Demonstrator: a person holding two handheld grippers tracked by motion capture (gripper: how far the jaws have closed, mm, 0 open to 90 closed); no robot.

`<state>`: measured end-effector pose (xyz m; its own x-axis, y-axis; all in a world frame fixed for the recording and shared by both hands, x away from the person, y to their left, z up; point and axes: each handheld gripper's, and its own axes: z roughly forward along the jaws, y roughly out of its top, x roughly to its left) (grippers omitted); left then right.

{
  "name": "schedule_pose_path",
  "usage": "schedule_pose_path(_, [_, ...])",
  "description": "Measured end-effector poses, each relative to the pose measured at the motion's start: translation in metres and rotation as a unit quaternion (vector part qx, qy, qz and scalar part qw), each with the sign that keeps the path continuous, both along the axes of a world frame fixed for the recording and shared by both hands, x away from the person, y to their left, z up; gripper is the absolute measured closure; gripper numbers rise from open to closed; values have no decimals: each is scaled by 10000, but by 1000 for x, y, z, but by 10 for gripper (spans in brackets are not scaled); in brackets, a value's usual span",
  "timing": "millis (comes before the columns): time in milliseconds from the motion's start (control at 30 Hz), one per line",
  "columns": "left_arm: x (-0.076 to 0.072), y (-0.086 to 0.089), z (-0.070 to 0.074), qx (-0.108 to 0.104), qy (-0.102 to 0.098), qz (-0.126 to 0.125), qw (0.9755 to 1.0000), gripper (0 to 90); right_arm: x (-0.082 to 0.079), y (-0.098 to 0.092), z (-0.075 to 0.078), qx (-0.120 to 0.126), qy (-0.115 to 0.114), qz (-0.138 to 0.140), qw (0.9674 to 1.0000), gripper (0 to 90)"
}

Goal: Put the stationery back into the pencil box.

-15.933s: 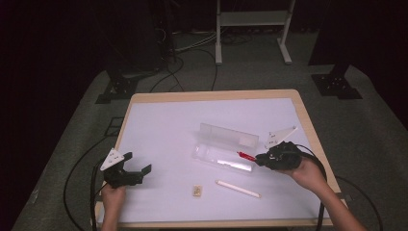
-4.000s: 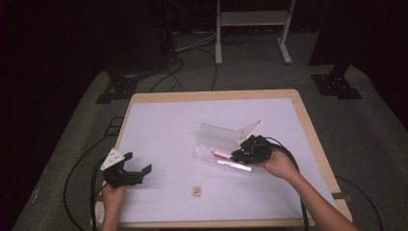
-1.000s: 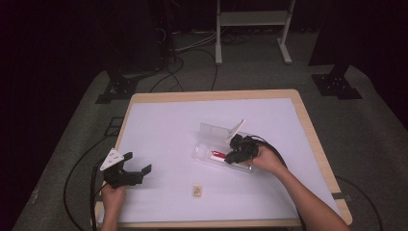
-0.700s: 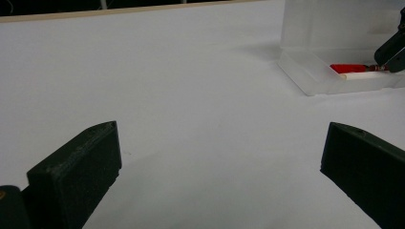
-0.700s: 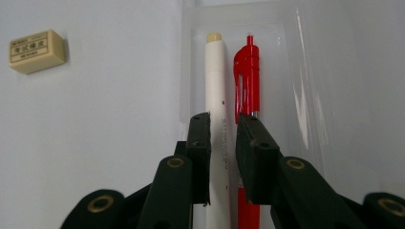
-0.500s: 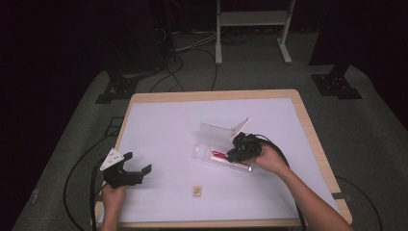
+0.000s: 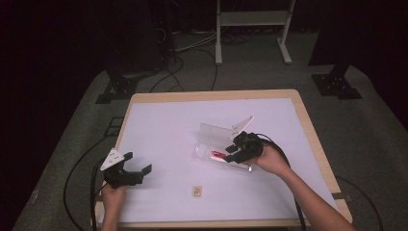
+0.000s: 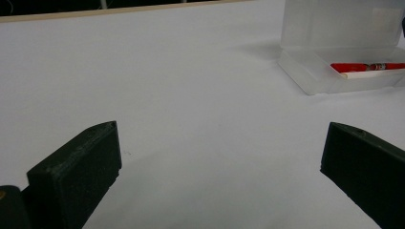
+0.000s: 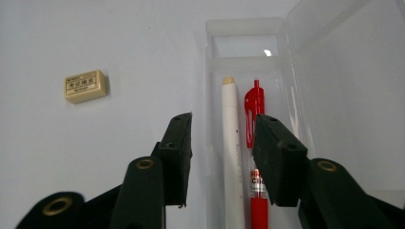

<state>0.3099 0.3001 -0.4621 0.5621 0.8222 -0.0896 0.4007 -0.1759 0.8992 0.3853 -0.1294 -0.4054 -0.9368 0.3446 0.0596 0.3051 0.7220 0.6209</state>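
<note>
The right tongs (image 9: 222, 157), jaws just parted, hover over a white pen (image 9: 231, 143) lying in the clear plastic case (image 7: 211, 155) mid-counter; lift straight up, avoiding the lid; left tongs (image 7: 137, 172) idle open.

At the earliest moment the white pen (image 9: 232, 138) lies loose on the table (image 7: 163, 125) in front of the clear case (image 7: 219, 159), and the right tongs (image 7: 230, 152) hover beside the red pen (image 9: 254, 143) at the case's right end. Now the white pen lies inside the case, parallel to and just beside the red pen. The right tongs have shifted leftward over the case in stages. Their jaws, close together a second ago, have just been opening; they now stand apart above the white pen with nothing pressed between the pads, and the tongs sit slightly higher above the case.
</note>
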Motion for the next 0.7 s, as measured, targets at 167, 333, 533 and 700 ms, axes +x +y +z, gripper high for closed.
schedule_pose_path(167, [0, 0, 0, 0, -1, -8, 10000, 0, -8, 5, 6, 36, -49, 122, 9999, 526])
schedule_pose_path(333, [0, 0, 0, -38, -5, 3, 10000, 0, -13, 12, 10, 10, -19, 243, 9997, 496])
schedule_pose_path(533, [0, -1, 0, -8, -5, 4, 10000, 0, -20, 21, 10, 9, -7, 344, 9994, 446])
schedule_pose_path(700, [-1, 0, 0, 8, -6, 4, 10000, 0, -26, 27, 11, 65, -21, 432, 9990, 424])
